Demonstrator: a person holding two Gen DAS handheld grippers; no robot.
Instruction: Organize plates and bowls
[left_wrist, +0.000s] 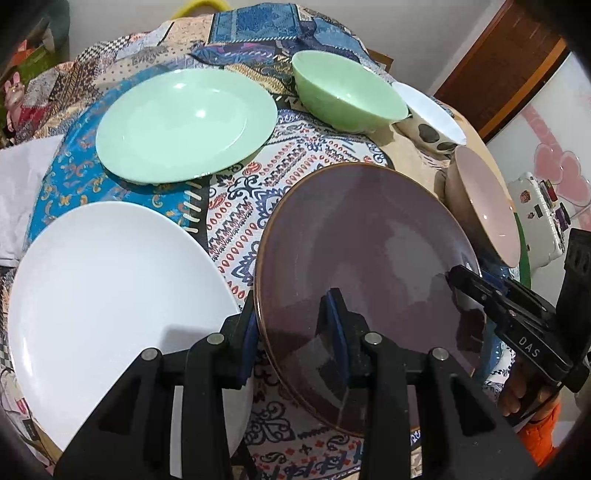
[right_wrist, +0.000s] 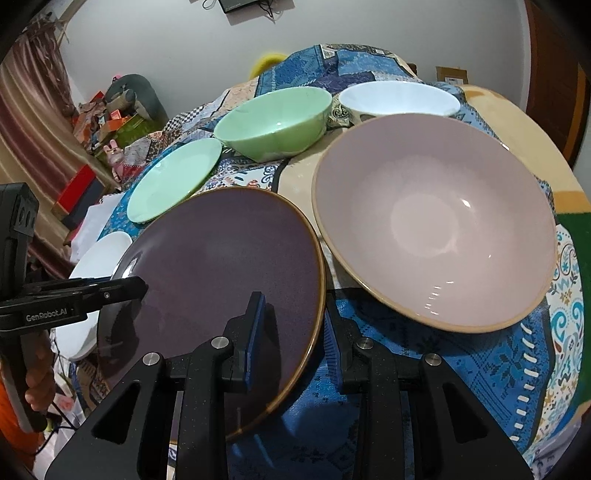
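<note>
Two grippers clamp the purple plate (left_wrist: 365, 258) by opposite rims, left gripper (left_wrist: 295, 328) and right gripper (right_wrist: 291, 328), above the patterned cloth (left_wrist: 240, 206). Carrying step, judged; next needs level lowering onto white plate (left_wrist: 110, 288)

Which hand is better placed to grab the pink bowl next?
Right. The pink bowl sits just beside the right gripper; the left gripper is on the purple plate's far edge. Both now grip it.
</note>
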